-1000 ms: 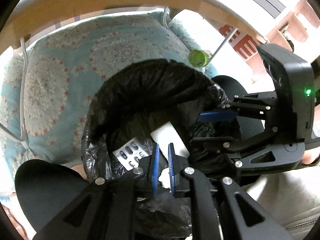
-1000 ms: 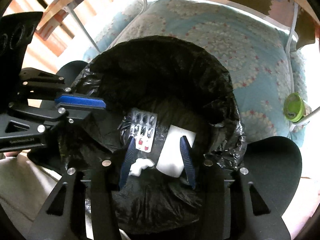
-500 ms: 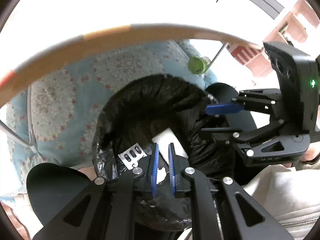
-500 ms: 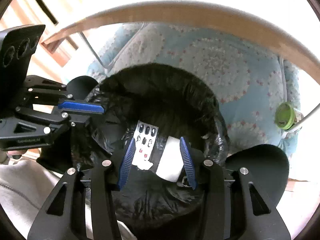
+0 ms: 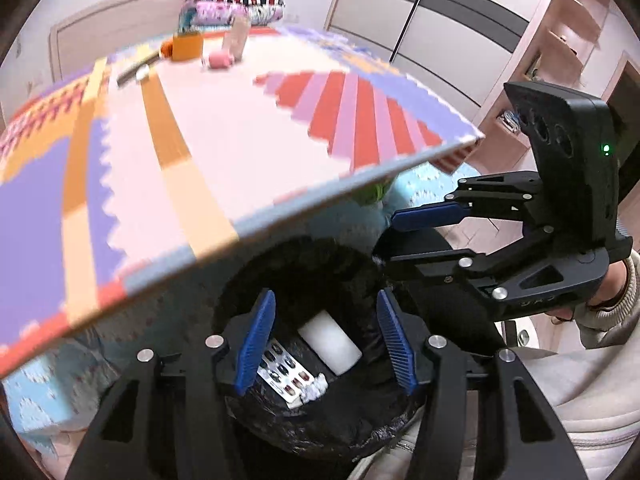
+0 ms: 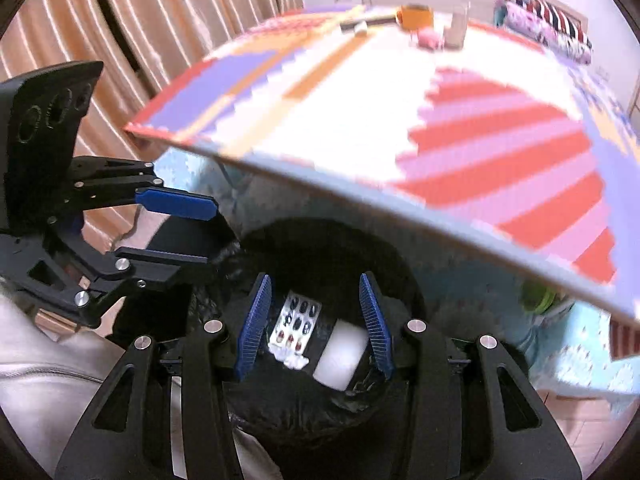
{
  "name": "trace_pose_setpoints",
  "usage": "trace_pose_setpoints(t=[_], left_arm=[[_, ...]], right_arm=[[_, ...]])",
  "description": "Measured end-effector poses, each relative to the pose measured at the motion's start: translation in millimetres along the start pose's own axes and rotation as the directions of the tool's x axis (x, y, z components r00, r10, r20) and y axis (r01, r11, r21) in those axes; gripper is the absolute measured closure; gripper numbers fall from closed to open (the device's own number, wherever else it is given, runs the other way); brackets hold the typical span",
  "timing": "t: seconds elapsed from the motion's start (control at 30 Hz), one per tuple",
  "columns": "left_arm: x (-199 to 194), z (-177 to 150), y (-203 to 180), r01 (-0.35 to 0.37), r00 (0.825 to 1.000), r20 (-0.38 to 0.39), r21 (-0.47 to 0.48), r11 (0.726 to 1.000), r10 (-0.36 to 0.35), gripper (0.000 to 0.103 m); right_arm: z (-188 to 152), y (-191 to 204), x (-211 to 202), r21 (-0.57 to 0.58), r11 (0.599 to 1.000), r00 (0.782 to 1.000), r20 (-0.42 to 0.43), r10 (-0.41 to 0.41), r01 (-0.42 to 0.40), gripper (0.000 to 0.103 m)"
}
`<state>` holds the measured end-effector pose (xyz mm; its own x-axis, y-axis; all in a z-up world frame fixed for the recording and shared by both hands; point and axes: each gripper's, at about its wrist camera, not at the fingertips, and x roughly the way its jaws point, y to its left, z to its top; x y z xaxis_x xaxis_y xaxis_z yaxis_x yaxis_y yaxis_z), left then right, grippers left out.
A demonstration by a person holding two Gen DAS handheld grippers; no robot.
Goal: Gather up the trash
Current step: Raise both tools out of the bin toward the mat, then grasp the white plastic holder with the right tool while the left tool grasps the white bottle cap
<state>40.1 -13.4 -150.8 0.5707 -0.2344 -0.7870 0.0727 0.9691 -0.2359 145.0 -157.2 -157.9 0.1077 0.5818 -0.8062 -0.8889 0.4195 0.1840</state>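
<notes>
A black trash bag (image 5: pixel 320 432) (image 6: pixel 320 412) stands open below both grippers, under the table's edge. In it lie a blister pack (image 5: pixel 284 372) (image 6: pixel 298 320), a white cylinder (image 5: pixel 330 340) (image 6: pixel 340 360) and a small white crumpled wad (image 5: pixel 314 390) (image 6: pixel 294 360). My left gripper (image 5: pixel 325 300) hangs above the bag with its jaws opening and nothing between the pads. Beside it, my right gripper (image 6: pixel 314 280) is open and holds nothing. Each gripper also shows from the side in the other's view: the right gripper (image 5: pixel 416 236), the left gripper (image 6: pixel 180 232).
A table with a colourful foam mat (image 5: pixel 200 140) (image 6: pixel 400 112) juts over the bag. An orange cup (image 5: pixel 187 46), a pink object (image 5: pixel 218 60) and a bottle stand at its far end. A blue patterned cushion (image 6: pixel 460 288) and a green-lidded cup (image 6: pixel 536 298) lie beneath. A person's sleeve (image 5: pixel 600 320) is at right.
Both grippers have risen out of the bag, so the table top has come into view. The left jaws, shut on the white wad before, have opened, and the wad lies in the bag.
</notes>
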Motion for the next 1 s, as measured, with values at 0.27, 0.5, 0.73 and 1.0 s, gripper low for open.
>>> trace_pose_setpoints(t=[0.27, 0.5, 0.73, 1.0], left_arm=[[-19.2, 27.2, 15.9, -0.053, 0.998, 0.042, 0.033, 0.998, 0.052, 0.052], [-30.5, 51.5, 34.9, -0.075, 0.994, 0.084, 0.021, 0.997, 0.073, 0.052], [-35.9, 80.9, 67.4, -0.095, 0.985, 0.140, -0.036, 0.995, 0.099, 0.042], [-26.5, 107.3, 101.4, -0.128, 0.976, 0.163, -0.096, 0.987, 0.142, 0.042]], right_arm=[[27.7, -11.9, -20.5, -0.004, 1.000, 0.997, 0.072, -0.017, 0.017, 0.056], [52.7, -28.5, -22.5, 0.011, 0.998, 0.993, 0.109, -0.055, 0.054, 0.056], [82.6, -49.1, -26.7, 0.039, 0.996, 0.985, 0.151, -0.083, 0.078, 0.056], [119.8, -68.3, -22.3, 0.057, 0.992, 0.975, 0.185, -0.125, 0.117, 0.056]])
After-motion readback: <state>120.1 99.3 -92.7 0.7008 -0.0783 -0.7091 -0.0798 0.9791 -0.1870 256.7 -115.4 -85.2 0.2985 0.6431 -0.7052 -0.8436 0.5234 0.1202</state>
